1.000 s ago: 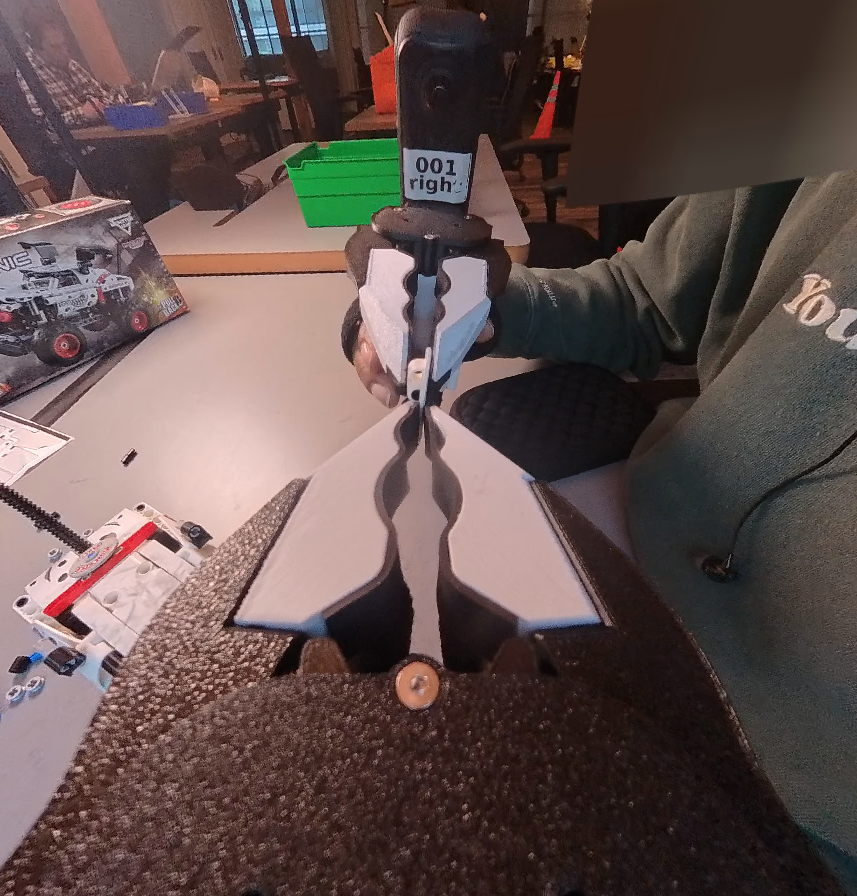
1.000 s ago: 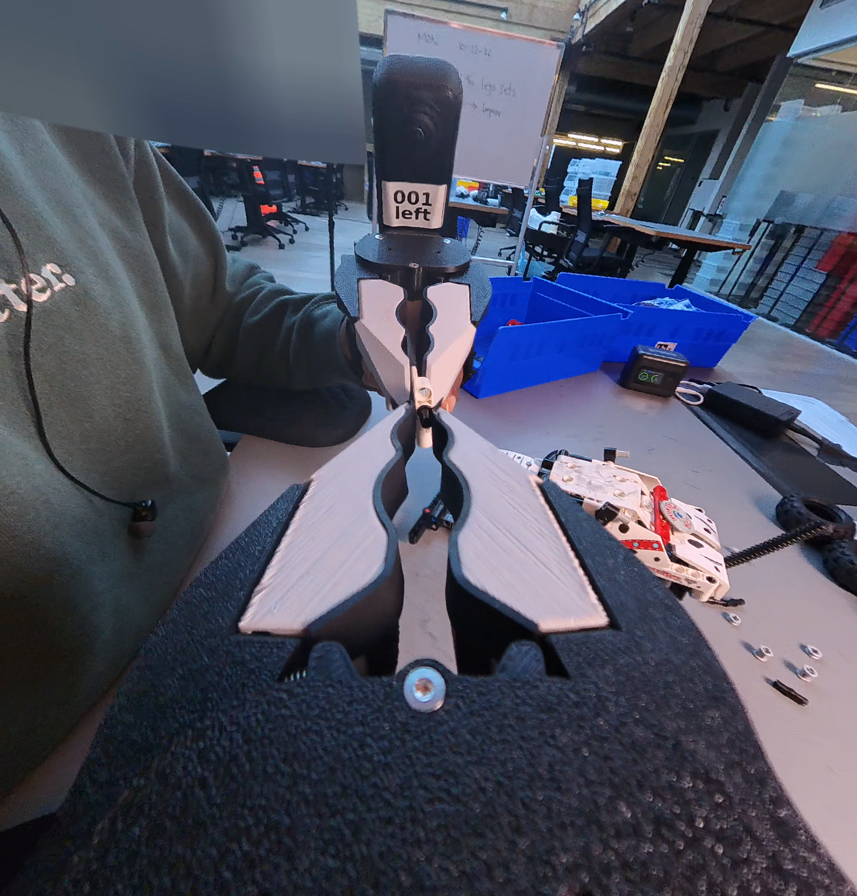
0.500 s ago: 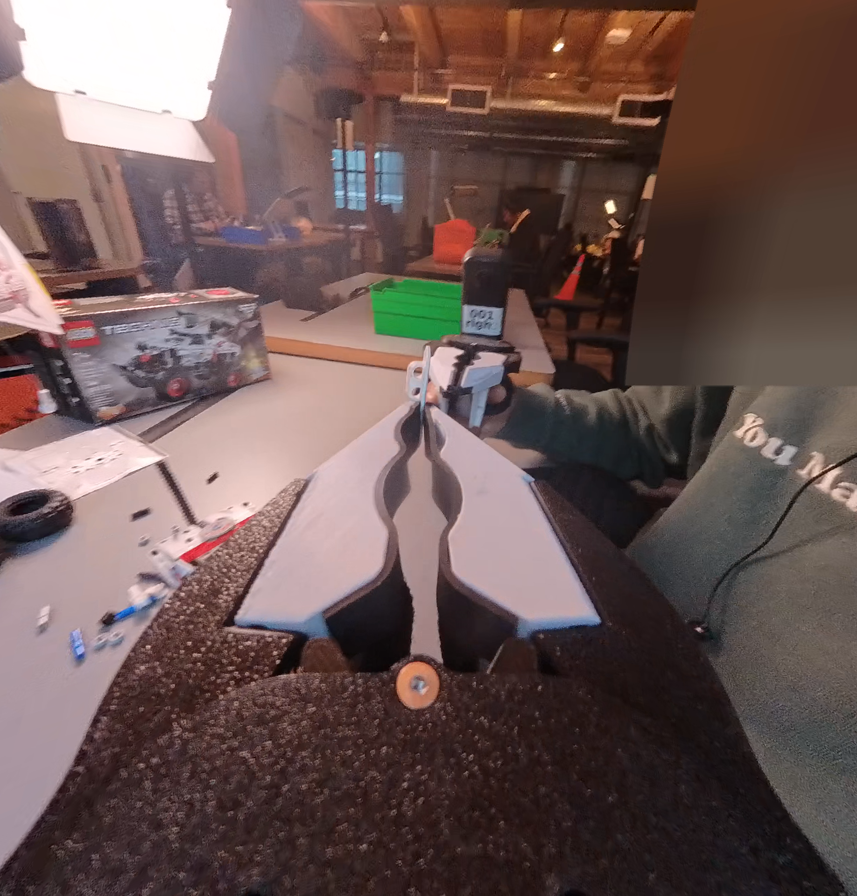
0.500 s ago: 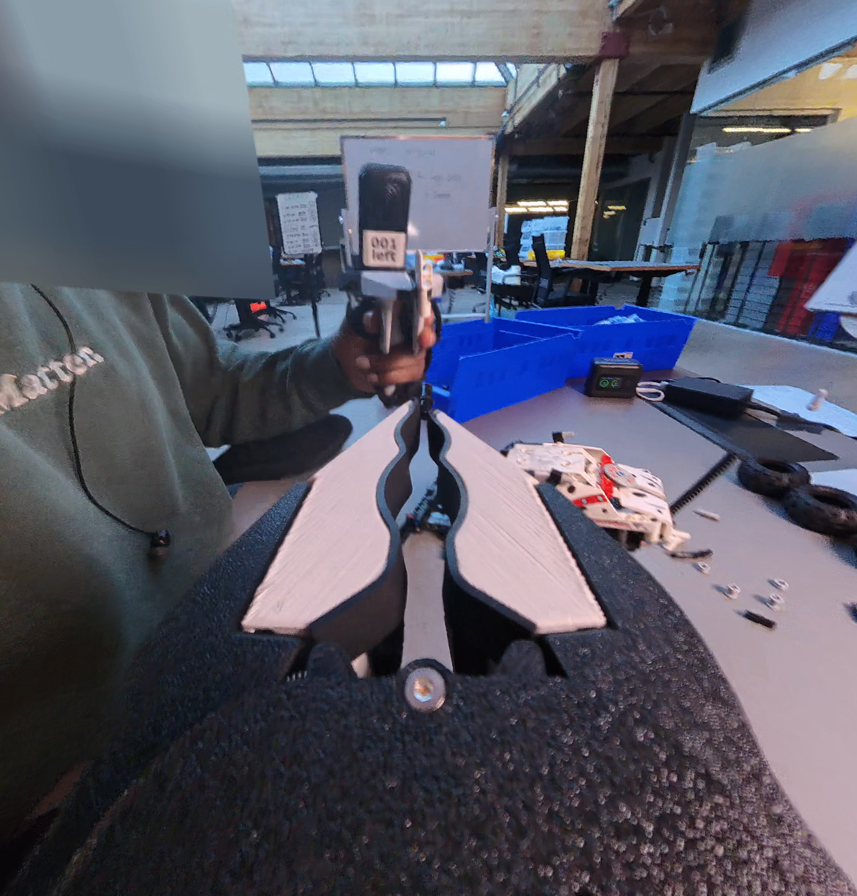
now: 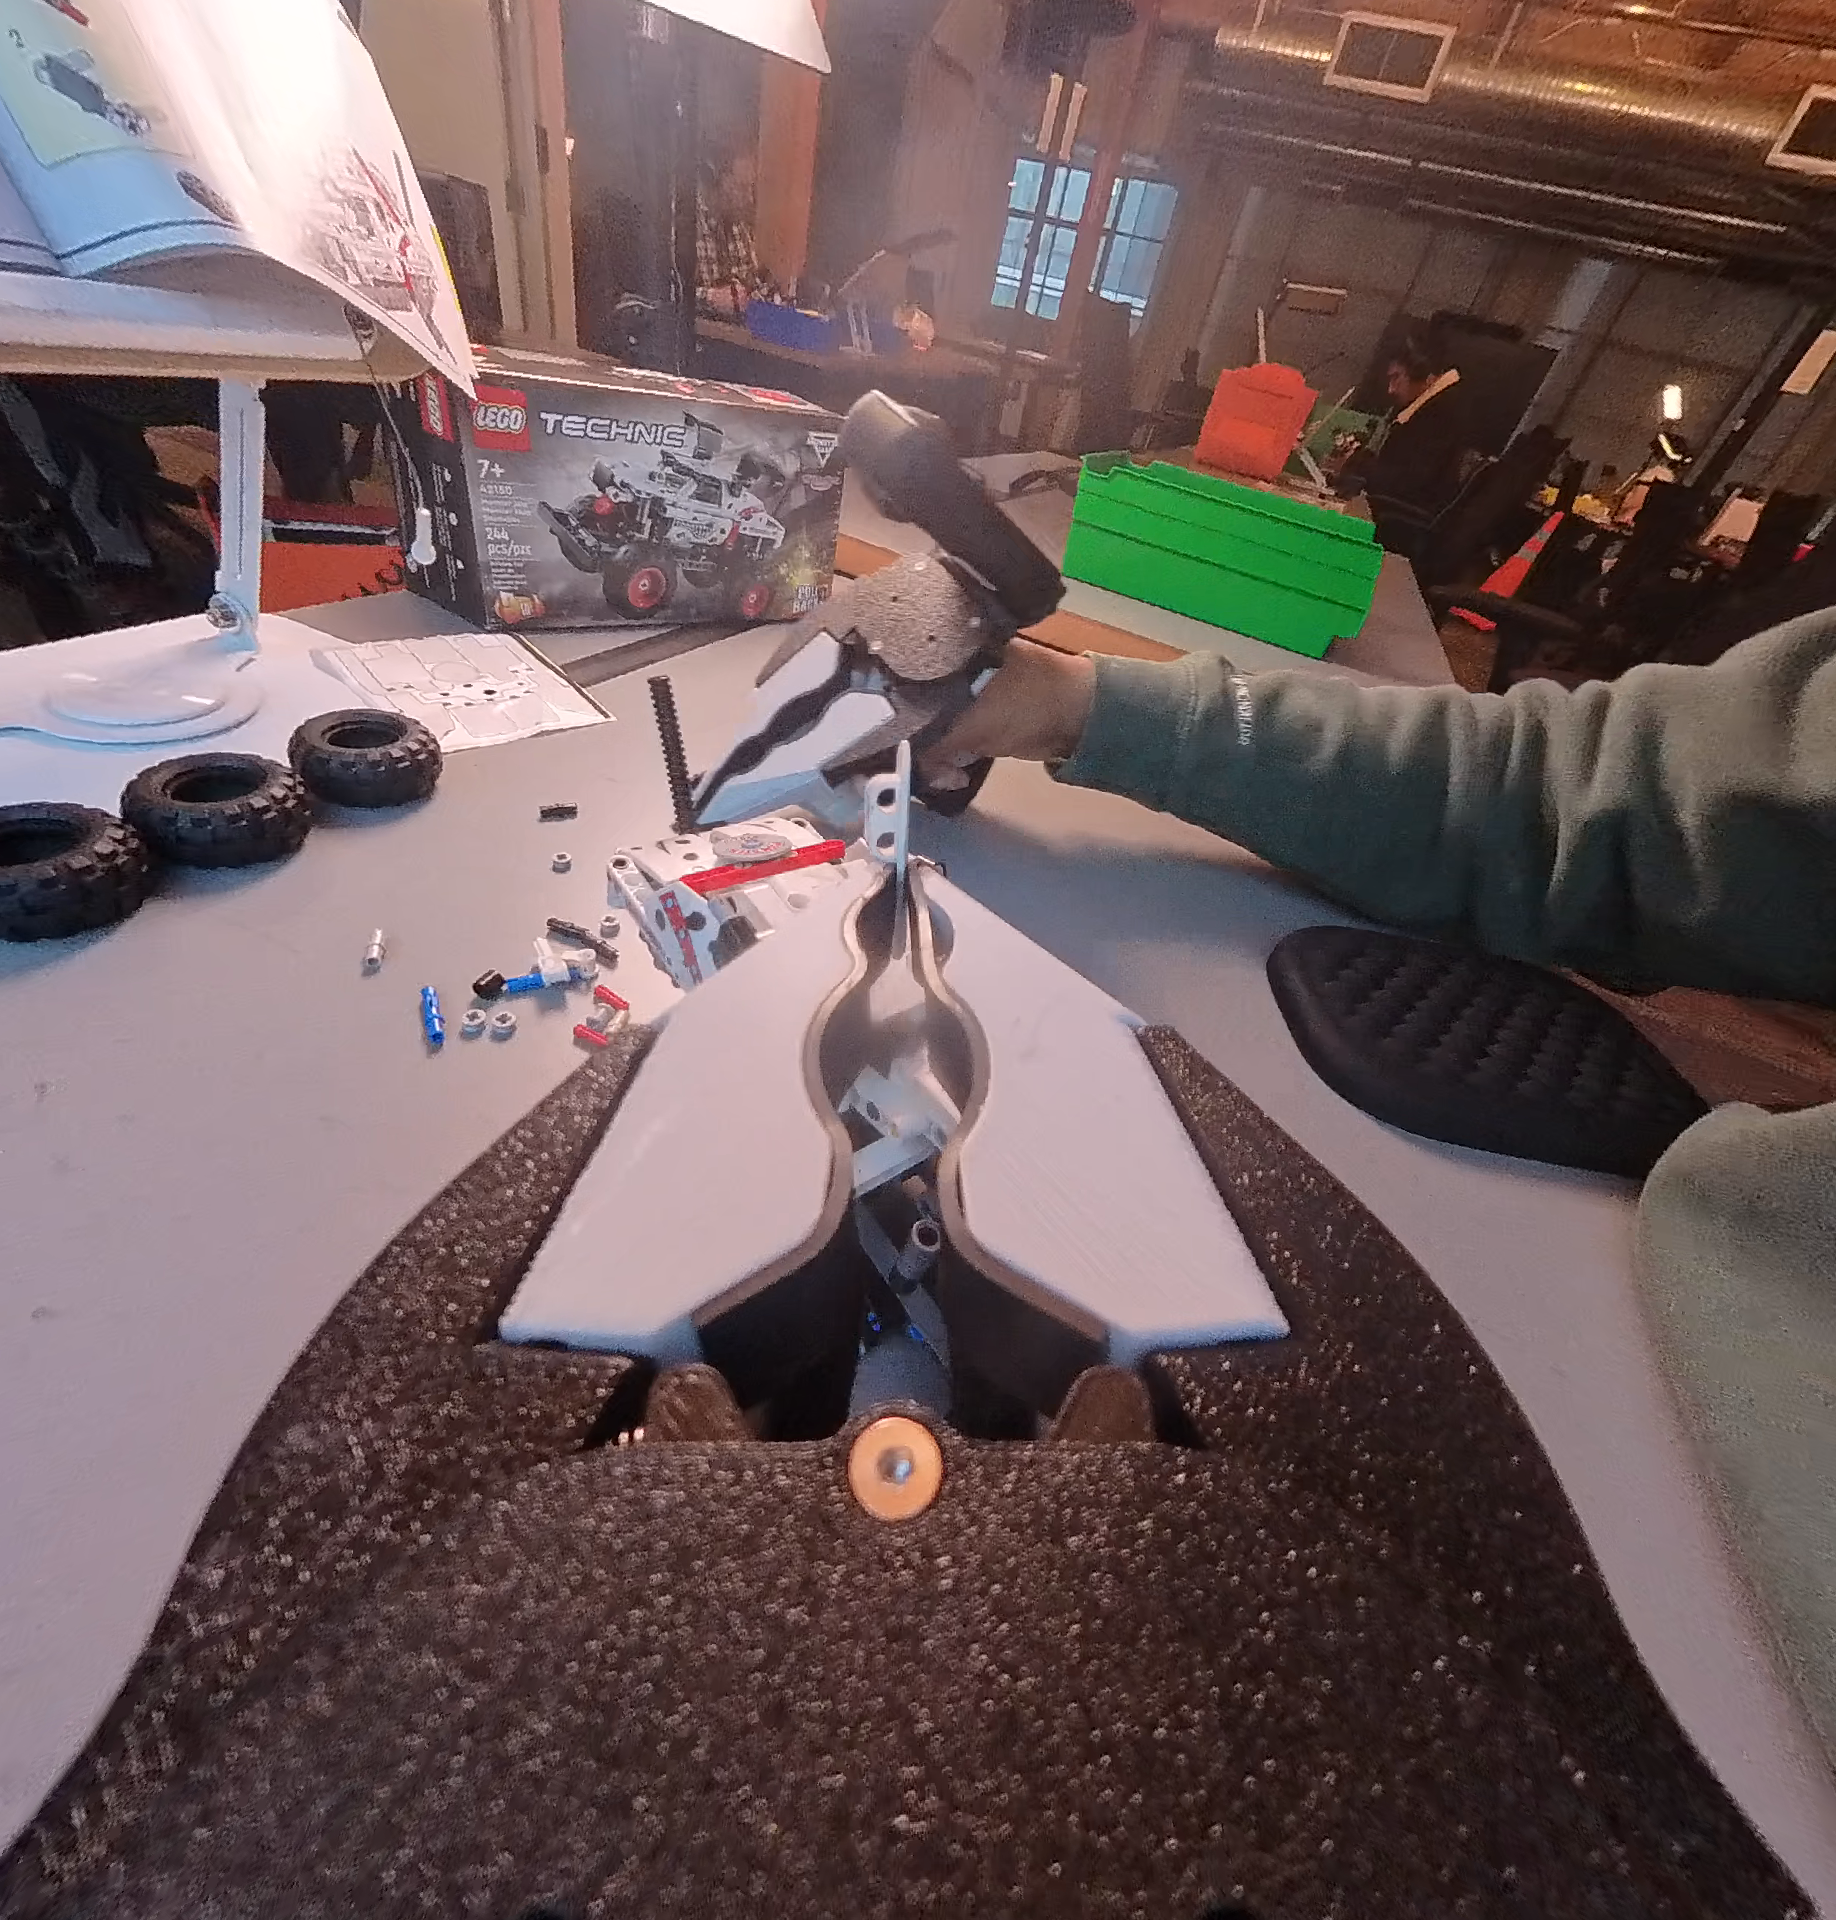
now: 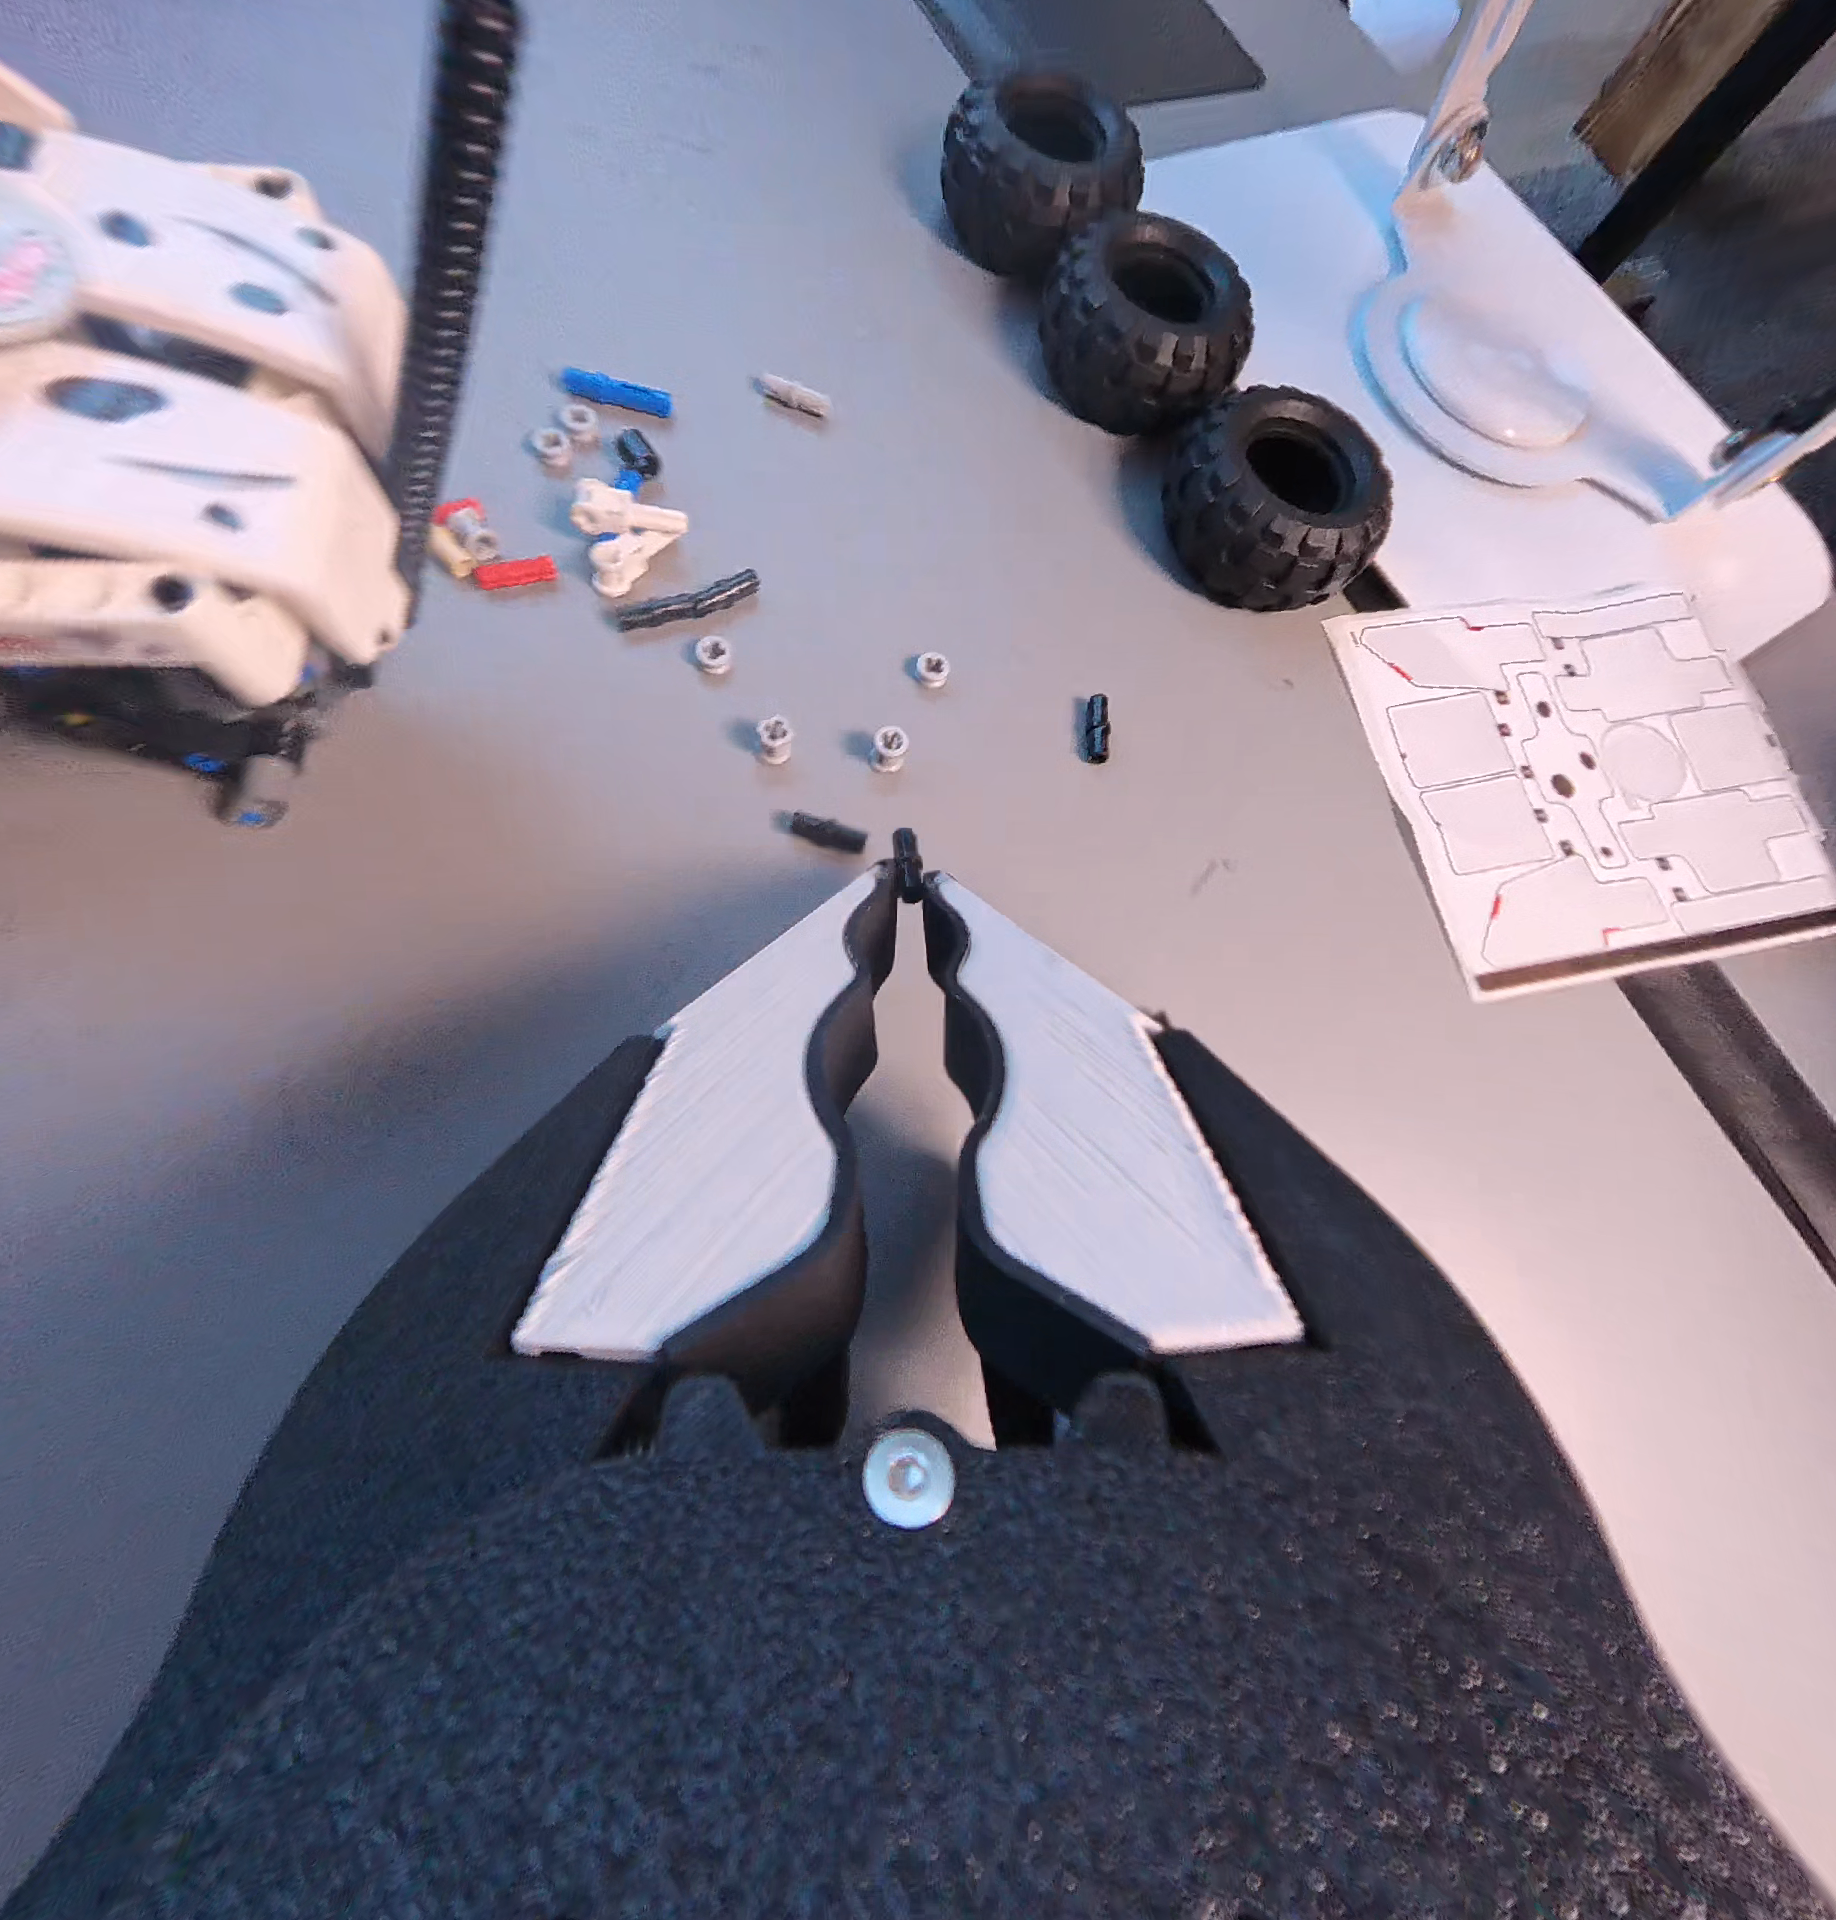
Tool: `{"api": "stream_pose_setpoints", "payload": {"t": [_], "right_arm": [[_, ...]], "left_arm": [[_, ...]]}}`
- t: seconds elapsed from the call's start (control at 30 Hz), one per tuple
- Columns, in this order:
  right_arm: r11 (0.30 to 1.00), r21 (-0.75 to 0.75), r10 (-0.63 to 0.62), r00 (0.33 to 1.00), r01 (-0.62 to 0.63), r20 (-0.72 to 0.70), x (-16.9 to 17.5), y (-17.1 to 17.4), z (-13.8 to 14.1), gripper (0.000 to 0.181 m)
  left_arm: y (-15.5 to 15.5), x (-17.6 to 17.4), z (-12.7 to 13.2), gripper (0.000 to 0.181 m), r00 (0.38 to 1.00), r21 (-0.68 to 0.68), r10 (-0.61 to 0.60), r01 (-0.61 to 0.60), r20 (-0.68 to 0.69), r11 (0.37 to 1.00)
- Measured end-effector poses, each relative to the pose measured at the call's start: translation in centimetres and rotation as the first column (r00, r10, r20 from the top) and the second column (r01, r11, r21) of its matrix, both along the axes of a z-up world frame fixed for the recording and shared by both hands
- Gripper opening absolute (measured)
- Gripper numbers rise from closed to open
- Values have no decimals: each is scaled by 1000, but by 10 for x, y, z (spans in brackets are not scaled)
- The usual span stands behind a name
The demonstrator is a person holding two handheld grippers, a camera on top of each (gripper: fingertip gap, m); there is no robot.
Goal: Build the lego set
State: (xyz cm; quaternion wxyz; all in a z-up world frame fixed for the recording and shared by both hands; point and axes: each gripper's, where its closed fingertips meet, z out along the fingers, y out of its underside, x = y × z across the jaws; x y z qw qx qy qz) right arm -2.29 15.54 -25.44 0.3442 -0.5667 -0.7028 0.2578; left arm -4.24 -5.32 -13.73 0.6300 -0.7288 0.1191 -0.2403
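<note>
Left gripper (image 5: 898, 883) clamps thin white lego beam (image 5: 890, 831), standing upright at frame centre. Earlier grippers faced each other at chest height; now both are lowered toward grey table (image 5: 218, 1143). Right gripper (image 6: 903, 883) narrow, pinches small black pin (image 6: 905, 857) at tips, near loose pins (image 6: 831, 743) in frame centre. Half-built white truck body (image 6: 155, 468) lies upper left, three black tyres (image 6: 1153, 322) upper right, sticker sheet (image 6: 1579, 769) at right.

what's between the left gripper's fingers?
A thin white lego beam pinched at the left gripper tips, standing upright. Through the gap behind: white and grey parts; whether held or below, unclear.
</note>
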Motion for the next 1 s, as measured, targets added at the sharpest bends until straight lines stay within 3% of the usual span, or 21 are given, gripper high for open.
{"api": "stream_pose_setpoints", "payload": {"t": [0.13, 0.23, 0.43, 0.57, 0.67, 0.77, 0.83, 0.9, 1.0], "right_arm": [[1000, 7, 5, 993, -6, 117, -17, 7, -14, 8], [1000, -21, 1, 994, 1, 112, -18, 6, -10, 24], [992, -128, -5, 985, -17, -171, 1, -11, 44, 35], [993, -105, 19, 963, -49, -270, 46, -34, 69, 35], [995, -74, 43, 972, -62, -229, 88, -51, 64, 33], [996, -49, 66, 985, -75, -160, 122, -65, 51, 32], [995, -43, 80, 986, -88, -149, 135, -76, 49, 32], [995, -40, 90, 986, -96, -142, 140, -86, 47, 32], [993, -22, 111, 982, -116, -152, 136, -98, 47, 32]], "left_arm": [[-1, -1, -2, 0, 1000, 2, 0, 0, 19, 1000], [0, -3, 0, 0, 998, 1, -9, 9, 56, 1000], [-3, -14, 7, 0, 995, 2, 14, -14, 97, 1000], [-28, -65, 42, 0, 976, -39, 218, -219, -22, 975], [-72, -142, 44, 0, 857, -141, 452, -494, -247, 858], [-125, -212, -1, 0, 729, -354, 507, -675, -460, 648], [-150, -234, -32, 0, 695, -439, 471, -714, -544, 546], [-162, -245, -53, 0, 666, -461, 458, -742, -589, 487], [-171, -252, -66, 26, 629, -462, 464, -776, -625, 430]]}}
